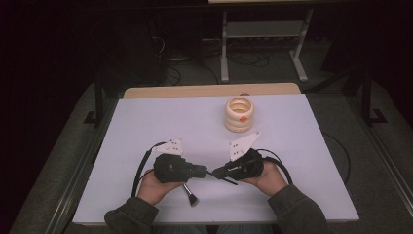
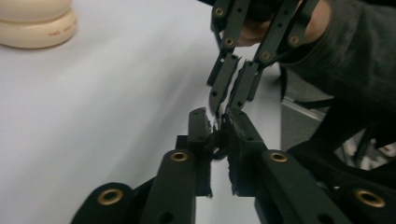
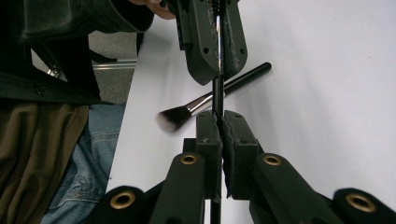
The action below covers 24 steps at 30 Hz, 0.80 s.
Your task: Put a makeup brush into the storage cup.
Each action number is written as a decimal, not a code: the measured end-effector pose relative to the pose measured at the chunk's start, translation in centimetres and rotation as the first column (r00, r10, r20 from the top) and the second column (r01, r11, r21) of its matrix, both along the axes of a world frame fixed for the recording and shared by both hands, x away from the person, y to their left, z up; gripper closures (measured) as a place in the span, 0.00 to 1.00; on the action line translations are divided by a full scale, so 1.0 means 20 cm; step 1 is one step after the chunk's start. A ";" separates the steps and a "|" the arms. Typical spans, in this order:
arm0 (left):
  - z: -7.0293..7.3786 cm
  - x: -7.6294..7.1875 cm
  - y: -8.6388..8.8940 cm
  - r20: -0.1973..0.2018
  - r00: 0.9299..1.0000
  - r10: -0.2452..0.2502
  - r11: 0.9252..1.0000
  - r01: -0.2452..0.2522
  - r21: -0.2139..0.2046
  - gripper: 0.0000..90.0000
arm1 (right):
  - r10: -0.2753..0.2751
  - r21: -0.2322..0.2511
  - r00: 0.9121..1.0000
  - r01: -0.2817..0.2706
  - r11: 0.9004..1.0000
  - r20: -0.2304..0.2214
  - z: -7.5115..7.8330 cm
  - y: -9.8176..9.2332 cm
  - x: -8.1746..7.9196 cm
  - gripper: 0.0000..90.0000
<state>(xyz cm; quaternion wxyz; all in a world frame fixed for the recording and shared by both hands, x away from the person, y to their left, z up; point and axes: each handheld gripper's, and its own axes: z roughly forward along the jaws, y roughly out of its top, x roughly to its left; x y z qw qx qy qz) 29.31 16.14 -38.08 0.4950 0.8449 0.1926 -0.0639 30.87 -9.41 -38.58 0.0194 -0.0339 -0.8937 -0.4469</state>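
both claws, left claw [image 1: 207, 171] and right claw [image 1: 214, 173], pinch one thin black rod [image 3: 217, 95] above the white worktop [image 1: 146, 126]: a handover, needing one to let go.

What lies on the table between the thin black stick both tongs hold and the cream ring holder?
Nothing visible. The thin black stick sits pinched in both tongs, and bare table runs to the ring holder. The makeup brush lies nearer the person.
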 end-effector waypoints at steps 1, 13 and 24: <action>0.00 0.00 0.00 -0.002 1.000 -0.003 1.000 0.003 -0.001 0.93 | 0.004 -0.003 1.000 -0.004 1.000 0.004 0.00 0.00 0.00 0.94; 0.05 -0.01 -0.01 0.049 0.999 0.005 0.995 -0.010 0.100 0.95 | -0.035 -0.125 0.994 0.049 0.991 0.107 0.02 0.08 -0.04 0.80; 0.07 -0.03 -0.03 0.076 0.997 -0.006 0.994 -0.003 0.112 0.93 | -0.006 -0.112 0.996 0.015 0.994 0.087 0.04 0.14 -0.04 0.94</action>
